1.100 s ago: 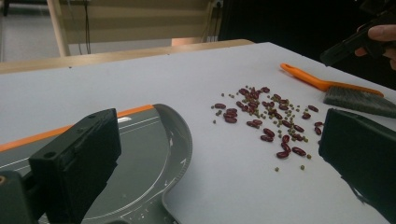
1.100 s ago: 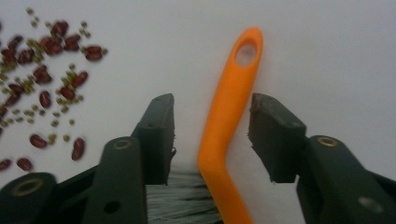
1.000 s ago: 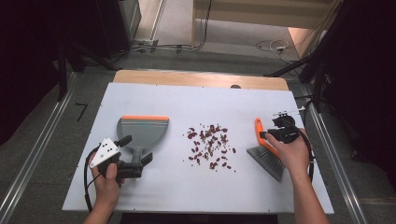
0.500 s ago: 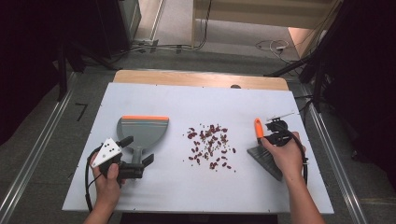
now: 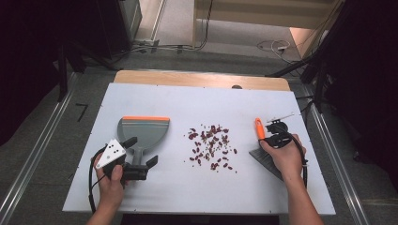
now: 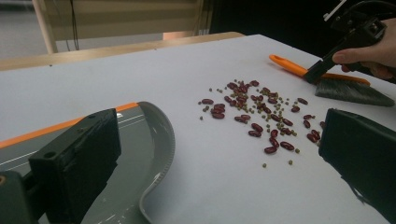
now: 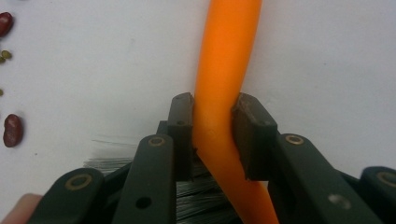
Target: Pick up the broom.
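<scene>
right gripper (image 7: 212, 135) has just closed on brush handle (image 7: 224, 70), right of beans (image 5: 211, 146); left gripper (image 5: 141, 159) open over dustpan (image 5: 143, 131), left of the beans

Glossy orange plastic brush handle (image 7: 224, 70); smooth grey plastic dustpan (image 5: 143, 131); matt white table (image 5: 187, 101)

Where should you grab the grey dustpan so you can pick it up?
Grab the dustpan by its short grey handle, which sticks out toward the person. Come from the near side, low and level, because the pan lies flat with its orange lip facing away. The left hand-held gripper sits there now, jaws open on either side of the handle.
</scene>
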`<state>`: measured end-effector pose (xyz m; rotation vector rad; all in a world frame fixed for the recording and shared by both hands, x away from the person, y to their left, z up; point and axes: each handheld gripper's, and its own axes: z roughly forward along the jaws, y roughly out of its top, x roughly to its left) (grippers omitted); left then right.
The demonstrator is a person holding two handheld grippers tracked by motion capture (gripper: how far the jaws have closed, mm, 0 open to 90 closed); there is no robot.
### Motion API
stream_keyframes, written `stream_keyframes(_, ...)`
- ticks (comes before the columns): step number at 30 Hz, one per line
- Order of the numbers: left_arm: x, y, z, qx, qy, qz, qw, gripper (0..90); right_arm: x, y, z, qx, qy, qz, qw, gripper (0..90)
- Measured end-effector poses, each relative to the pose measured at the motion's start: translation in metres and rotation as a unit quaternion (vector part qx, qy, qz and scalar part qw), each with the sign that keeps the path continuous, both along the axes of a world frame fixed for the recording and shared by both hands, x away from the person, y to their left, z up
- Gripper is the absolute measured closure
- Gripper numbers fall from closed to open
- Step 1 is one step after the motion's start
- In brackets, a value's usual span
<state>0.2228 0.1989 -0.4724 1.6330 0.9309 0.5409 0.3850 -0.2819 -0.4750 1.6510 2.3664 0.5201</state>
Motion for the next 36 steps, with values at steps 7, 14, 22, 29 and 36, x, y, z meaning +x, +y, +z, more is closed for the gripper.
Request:
stream_keyframes(7, -0.001, 0.001, 0.002, -0.007, -0.005, 0.000, 1.0000, 0.0, -0.006, -0.009, -0.001, 0.034, -0.022, 0.006, 0.9992, 68.2)
stream_keyframes(14, -0.003, 0.001, 0.007, -0.009, -0.013, 0.003, 0.9999, 0.0, -0.017, -0.030, 0.010, 0.106, -0.079, -0.011, 0.9912, 68.6)
stream_keyframes(22, -0.001, -0.007, 0.014, 0.003, -0.025, -0.006, 0.9997, 0.0, -0.034, -0.043, 0.028, 0.194, -0.178, 0.000, 0.9648, 69.0)
stream_keyframes(29, 0.000, -0.020, 0.022, 0.013, -0.036, -0.021, 0.9990, 0.0, -0.048, -0.040, 0.042, 0.230, -0.265, 0.019, 0.9362, 69.1)
stream_keyframes(36, 0.001, -0.031, 0.028, 0.022, -0.042, -0.035, 0.9983, 0.0, -0.059, -0.035, 0.055, 0.267, -0.318, 0.031, 0.9092, 69.1)
